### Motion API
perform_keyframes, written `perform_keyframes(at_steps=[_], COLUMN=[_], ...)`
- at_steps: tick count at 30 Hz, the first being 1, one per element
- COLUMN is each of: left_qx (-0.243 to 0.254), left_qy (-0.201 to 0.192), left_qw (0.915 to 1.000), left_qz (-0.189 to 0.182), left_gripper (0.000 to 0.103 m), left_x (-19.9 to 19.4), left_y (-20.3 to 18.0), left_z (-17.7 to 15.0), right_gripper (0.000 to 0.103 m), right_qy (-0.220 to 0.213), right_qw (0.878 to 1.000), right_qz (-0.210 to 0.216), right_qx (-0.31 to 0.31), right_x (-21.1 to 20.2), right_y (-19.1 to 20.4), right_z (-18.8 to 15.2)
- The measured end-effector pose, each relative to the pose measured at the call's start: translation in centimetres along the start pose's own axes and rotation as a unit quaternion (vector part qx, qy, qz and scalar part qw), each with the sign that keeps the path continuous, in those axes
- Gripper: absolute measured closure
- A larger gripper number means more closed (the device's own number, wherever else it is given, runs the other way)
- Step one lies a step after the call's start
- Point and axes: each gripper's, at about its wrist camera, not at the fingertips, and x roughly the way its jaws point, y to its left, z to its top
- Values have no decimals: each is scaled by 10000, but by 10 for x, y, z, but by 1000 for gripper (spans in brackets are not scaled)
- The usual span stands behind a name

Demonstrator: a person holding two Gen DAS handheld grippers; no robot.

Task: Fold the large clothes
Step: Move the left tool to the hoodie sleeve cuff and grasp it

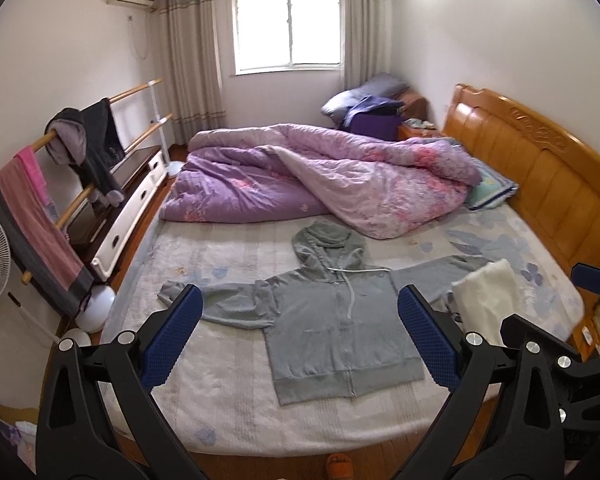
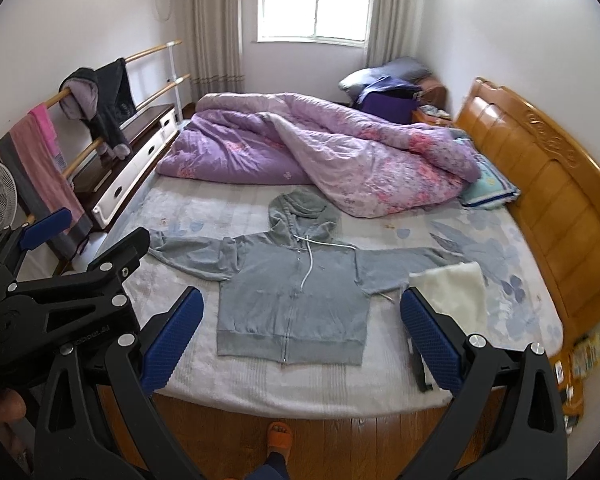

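Bedroom, bed [image 1: 228, 412] ahead of me, window [image 1: 288, 24] on far wall. Purple quilt [image 1: 320, 176] bunched beyond both grippers. Grey hoodie [image 1: 336, 320] lies flat, front up, sleeves spread, zip closed, hood toward quilt. My left gripper [image 1: 300, 338] wide apart, holding nothing, hoodie body straight ahead between its fingers. Right gripper [image 2: 302, 334] also spread, empty, hoodie hem just ahead. White cloth [image 2: 452, 292] by its right finger, over sleeve end. Orange slipper [image 2: 280, 436] below on floor.

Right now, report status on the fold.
Left gripper open, right gripper open, both empty. Hoodie flat on bed, zipped, unfolded. White cloth covers its right-side cuff.
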Motion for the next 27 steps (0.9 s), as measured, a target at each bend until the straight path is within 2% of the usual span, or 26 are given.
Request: perform_keyframes(at_steps=[3,10,15,20,23,25,26,27], left_qx=[-151,-346,-612,-884,-1248,-1770,-2129,-2378], left_qy=[170,609,988,1338,1846,2118,2326,2389], left_qw=[9997,9970,9926,9871,9746,9604,9478,9404], left_qz=[118,341,351,29,-221,-382,-461,-453], left_gripper=[5,5,5,5,5,5,5,5], left_x=[35,108,170,249,304,342,369,385], left_y=[3,40,92,167,217,254,281,299], left_z=[13,15,5,-17,-41,-60,-75,-84], right_gripper=[8,8,8,8,8,8,8,8], right_qy=[134,633,971,1537,1809,1993,2098,2143], right_qw=[9997,9964,9924,9852,9805,9776,9760,9754], right_qz=[141,433,443,305,206,145,156,195], right_qx=[-171,-370,-610,-696,-735,-655,-568,-478], right_x=[29,106,170,254,303,341,361,376], right_y=[-1,17,57,98,117,128,133,135], right_z=[19,47,64,70,70,68,66,64])
